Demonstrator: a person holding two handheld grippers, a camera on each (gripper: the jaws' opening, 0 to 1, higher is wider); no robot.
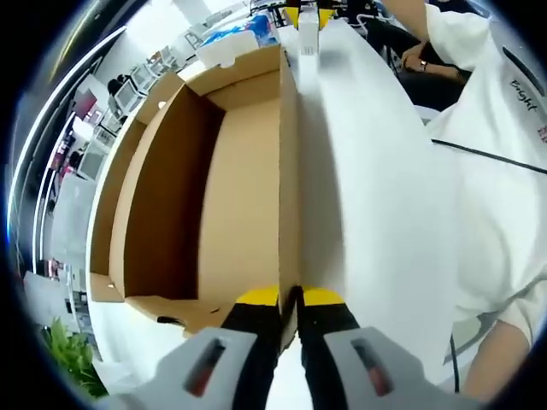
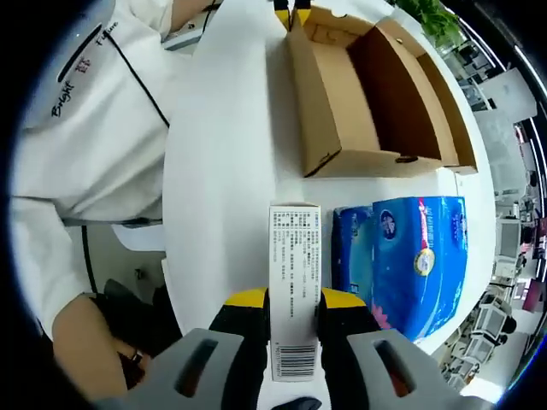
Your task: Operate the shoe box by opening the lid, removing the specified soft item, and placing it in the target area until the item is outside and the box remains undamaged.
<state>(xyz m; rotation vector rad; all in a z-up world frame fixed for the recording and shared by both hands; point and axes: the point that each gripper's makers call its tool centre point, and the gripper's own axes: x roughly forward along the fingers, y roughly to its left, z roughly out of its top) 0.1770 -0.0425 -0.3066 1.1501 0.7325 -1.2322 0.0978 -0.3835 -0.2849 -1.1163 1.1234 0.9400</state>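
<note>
Yellow-tipped black jaws of the left gripper (image 1: 291,301) rise at 6 o'clock in the left gripper view, drawn nearly together and pinching the thin upright side wall of the open brown cardboard shoe box (image 1: 214,196). That box stretches from the jaws toward 12 o'clock, its bare inside showing to the left of the pinched wall. It sits on a white round table (image 1: 376,196), whose bare top spreads toward 3 o'clock. A person in a white shirt (image 1: 504,171) stands at 3 o'clock.

Over in the right gripper view, the right gripper (image 2: 293,301) at 6 o'clock has its jaws spread only as wide as a slim white carton printed with small text and a barcode (image 2: 294,273), which they clamp by its two long sides. The carton lies along the jaws, pointing to 12 o'clock, above the table. Just to its right, toward 4 o'clock, a blue plastic pack of soft tissue (image 2: 410,256) lies on the table, outside the box. The shoe box stands beyond it at 1 o'clock, and the left gripper's yellow tips nip its far corner at 12 o'clock.
</note>
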